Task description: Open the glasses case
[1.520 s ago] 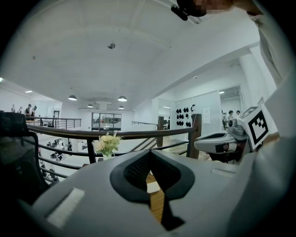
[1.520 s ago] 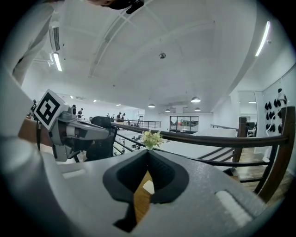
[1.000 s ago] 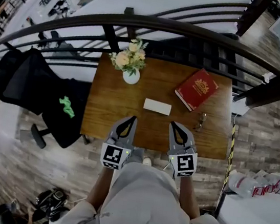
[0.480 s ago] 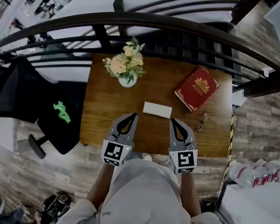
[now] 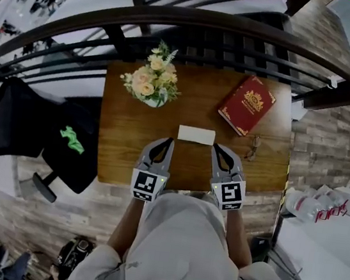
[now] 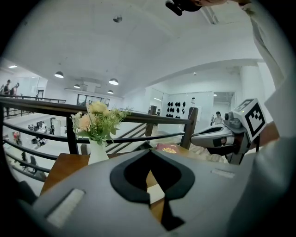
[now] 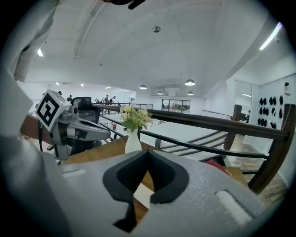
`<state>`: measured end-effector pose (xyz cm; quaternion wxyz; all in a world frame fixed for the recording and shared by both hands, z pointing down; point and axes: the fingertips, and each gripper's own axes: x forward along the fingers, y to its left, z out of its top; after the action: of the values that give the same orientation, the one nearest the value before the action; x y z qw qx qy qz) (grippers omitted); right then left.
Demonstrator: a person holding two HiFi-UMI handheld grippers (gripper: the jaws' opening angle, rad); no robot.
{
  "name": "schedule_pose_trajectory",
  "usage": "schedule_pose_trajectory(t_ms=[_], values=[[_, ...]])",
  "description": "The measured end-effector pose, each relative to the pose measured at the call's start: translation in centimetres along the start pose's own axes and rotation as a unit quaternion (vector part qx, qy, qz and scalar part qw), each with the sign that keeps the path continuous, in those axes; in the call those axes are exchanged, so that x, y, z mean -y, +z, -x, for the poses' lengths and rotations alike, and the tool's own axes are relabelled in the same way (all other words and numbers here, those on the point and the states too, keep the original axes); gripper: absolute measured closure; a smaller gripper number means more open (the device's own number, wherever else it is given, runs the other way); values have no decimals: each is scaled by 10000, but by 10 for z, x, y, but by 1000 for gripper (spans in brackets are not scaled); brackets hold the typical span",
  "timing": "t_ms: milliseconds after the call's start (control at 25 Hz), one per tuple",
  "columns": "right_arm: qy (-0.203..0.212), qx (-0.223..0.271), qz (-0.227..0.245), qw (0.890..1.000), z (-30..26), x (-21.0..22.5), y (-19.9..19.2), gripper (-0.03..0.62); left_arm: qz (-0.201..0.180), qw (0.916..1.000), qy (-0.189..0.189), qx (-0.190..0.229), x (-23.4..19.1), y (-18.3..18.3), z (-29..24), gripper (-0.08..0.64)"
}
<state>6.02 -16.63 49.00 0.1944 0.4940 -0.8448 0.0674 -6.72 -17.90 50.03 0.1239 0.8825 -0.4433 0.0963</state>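
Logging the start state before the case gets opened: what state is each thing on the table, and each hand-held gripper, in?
Glasses case: closed, lying flat.
Red book: closed.
Vase of flowers: upright.
Left hand-held gripper: shut, empty.
Right hand-held gripper: shut, empty.

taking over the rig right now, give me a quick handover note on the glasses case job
Left tool: shut, empty, over the front of the table, just left of the glasses case.
Right tool: shut, empty, just right of the case.
Case: white, closed, flat at mid-table; neither tool seems to touch it. Glasses lie loose to its right, red book behind them, vase at the back left.
Done: nothing yet, the case is not open.
Left: probably steady the case with one tool and lift its lid with the other.
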Motion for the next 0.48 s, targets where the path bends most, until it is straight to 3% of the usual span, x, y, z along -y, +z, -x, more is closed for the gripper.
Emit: schedule_pose_trajectory(t_ms=[480], values=[[80, -608, 207, 9979, -39, 0, -45, 589, 51, 9963, -427, -749, 3, -65, -32, 540]])
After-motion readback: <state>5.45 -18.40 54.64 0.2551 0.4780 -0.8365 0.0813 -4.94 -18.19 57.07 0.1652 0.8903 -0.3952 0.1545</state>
